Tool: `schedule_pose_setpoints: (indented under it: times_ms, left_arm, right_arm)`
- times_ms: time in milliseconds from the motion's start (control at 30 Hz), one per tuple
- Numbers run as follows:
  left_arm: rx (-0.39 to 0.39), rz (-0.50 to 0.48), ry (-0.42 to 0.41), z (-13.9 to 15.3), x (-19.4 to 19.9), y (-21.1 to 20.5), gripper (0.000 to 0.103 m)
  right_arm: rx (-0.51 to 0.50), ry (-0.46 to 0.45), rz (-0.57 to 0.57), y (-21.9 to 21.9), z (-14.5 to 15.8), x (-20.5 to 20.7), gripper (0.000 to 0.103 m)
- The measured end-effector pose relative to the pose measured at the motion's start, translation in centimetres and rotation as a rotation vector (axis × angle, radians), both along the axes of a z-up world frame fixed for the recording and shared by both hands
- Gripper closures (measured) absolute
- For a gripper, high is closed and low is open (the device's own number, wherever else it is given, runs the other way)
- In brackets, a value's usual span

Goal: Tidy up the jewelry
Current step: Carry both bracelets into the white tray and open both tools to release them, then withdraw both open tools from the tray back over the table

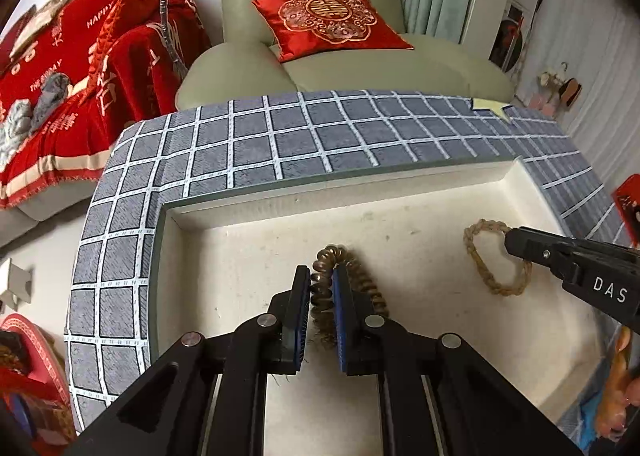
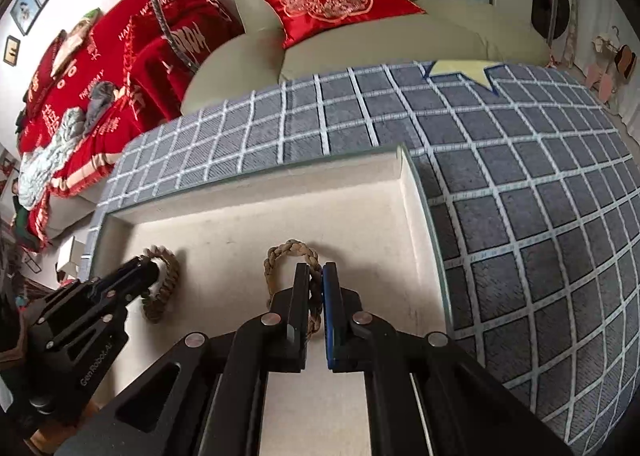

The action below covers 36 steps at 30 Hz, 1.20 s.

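Note:
A shallow white tray (image 1: 256,208) lies on a blue checked cloth (image 1: 280,136). In the left wrist view my left gripper (image 1: 322,280) is shut on a brown coiled bracelet (image 1: 368,288) that rests on the tray floor. To its right a tan braided bracelet (image 1: 480,256) lies in the tray, with my right gripper (image 1: 516,242) at its far side. In the right wrist view my right gripper (image 2: 316,276) is shut on the braided bracelet (image 2: 288,248). The coiled bracelet (image 2: 164,280) and my left gripper (image 2: 148,268) show at the left.
The tray wall (image 2: 416,192) stands close on the right of the right gripper. A green armchair (image 1: 340,56) with a red cushion (image 1: 328,16) is behind the table. A red-covered sofa (image 1: 80,76) is at the left.

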<state>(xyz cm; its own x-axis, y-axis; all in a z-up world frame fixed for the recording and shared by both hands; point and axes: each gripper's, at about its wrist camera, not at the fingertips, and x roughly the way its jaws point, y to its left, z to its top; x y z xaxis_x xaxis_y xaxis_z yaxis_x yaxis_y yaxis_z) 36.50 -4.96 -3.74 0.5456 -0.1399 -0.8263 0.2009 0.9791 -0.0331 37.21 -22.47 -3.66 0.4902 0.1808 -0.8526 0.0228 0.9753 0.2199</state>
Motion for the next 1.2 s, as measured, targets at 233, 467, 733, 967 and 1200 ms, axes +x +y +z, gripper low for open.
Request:
schedule_pose_setpoints:
  times_ms: [233,467,733,967,1200]
  left_arm:
    - [0.042,-0.001,0.013,-0.2,0.1,-0.6,0.075]
    - [0.028,0.023,0.056,-0.4,0.3,-0.4,0.075]
    - [0.035,0.018,0.058,-0.4,0.3,-0.6,0.075]
    - [0.001,0.035,0.031,0.5,-0.2,-0.1,0.074]
    - [0.037,0.042,-0.045,2.7,-1.4,0.1,0.000]
  right_arm:
    - [-0.045,-0.001,0.003,0.4,-0.5,-0.6,0.094]
    - [-0.013,-0.046,-0.015,0.5,1.3,-1.8,0.044]
    - [0.049,-0.131,-0.037,-0.1,5.0,-5.6,0.042]
    - [0.110,-0.141,-0.075,-1.4,5.9,-9.2,0.042]
    - [0.168,-0.151,-0.093,-1.9,5.9,-11.9,0.042]
